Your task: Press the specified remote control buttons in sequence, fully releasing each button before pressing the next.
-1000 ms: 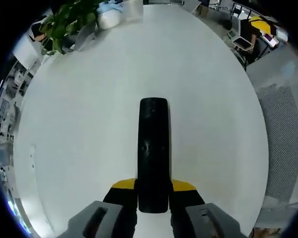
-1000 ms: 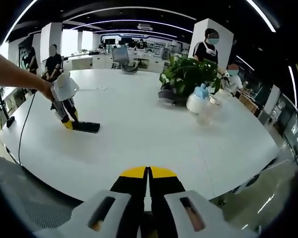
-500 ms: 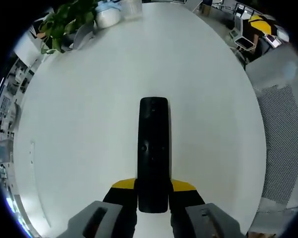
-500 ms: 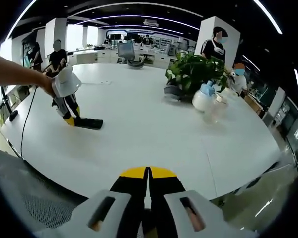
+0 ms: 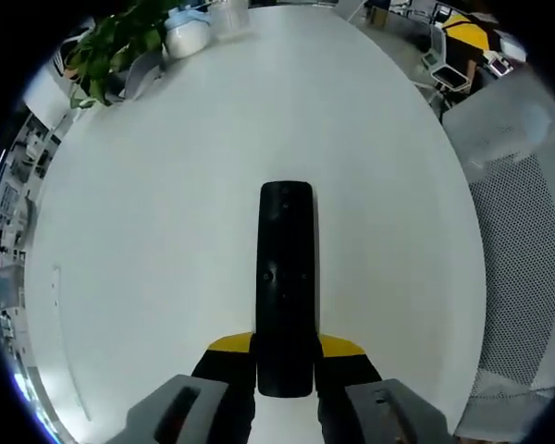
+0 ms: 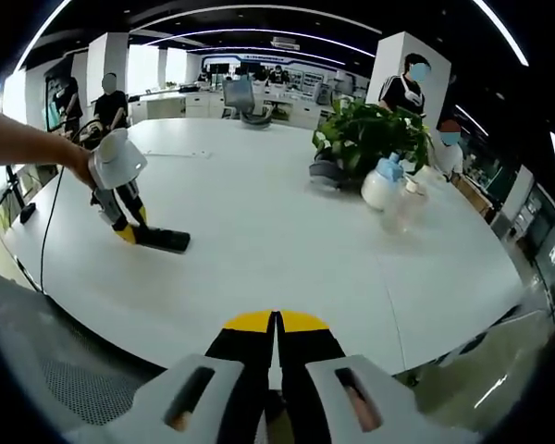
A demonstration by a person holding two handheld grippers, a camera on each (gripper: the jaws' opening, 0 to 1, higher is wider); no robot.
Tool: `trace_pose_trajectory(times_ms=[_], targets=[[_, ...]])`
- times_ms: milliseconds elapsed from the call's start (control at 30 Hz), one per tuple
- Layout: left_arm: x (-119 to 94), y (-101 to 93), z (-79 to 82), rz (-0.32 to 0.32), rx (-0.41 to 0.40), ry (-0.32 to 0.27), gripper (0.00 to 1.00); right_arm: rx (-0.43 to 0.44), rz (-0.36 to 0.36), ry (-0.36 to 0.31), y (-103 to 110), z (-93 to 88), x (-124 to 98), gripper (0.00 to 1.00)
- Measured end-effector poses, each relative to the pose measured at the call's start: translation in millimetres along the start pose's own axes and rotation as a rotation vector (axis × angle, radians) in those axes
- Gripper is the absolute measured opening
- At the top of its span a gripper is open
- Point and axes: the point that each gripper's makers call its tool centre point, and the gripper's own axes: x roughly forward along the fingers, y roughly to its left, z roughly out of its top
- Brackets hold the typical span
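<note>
Gripping the near end of the remote, the left gripper has its yellow-tipped fingers clamped on either side of the black body. The remote lies flat on the white tabletop and runs straight away from the gripper, its far end free. Small buttons show faintly along its top face, too dim to tell apart.

In the right gripper view the same remote lies on the tabletop, with the left gripper slanting down onto its end and a hand holding that gripper from beyond it. A dark cable hangs from near that hand down past the tabletop's edge.

The right gripper is well apart from the remote, over the tabletop's near edge, its fingers pressed together with nothing between them.

Far across the tabletop from the remote stands a plant, with a white jug and a clear bottle just beside it. In the left gripper view the plant and jug sit at the tabletop's far rim. A grey mesh chair stands off the tabletop's edge on the remote's right. People stand beyond the plant.
</note>
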Motion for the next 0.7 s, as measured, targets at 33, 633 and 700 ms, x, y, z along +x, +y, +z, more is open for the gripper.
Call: trace_pose_trajectory(times_ms=[33, 633, 700], targets=[[-0.2, -1.1, -0.2, 0.000, 0.002, -0.002, 0.23, -0.002, 0.000, 0.001, 0.2, 0.1, 0.2, 0.00], [-1.6, -20.2, -0.3, 0.005, -0.051, -0.099, 0.23, -0.058, 0.033, 0.029, 9.8, -2.6, 2.9, 0.00], [-1.8, -23.8, -0.2, 0.005, -0.051, -0.100, 0.23, -0.054, 0.034, 0.032, 9.9, -3.1, 3.0, 0.00]])
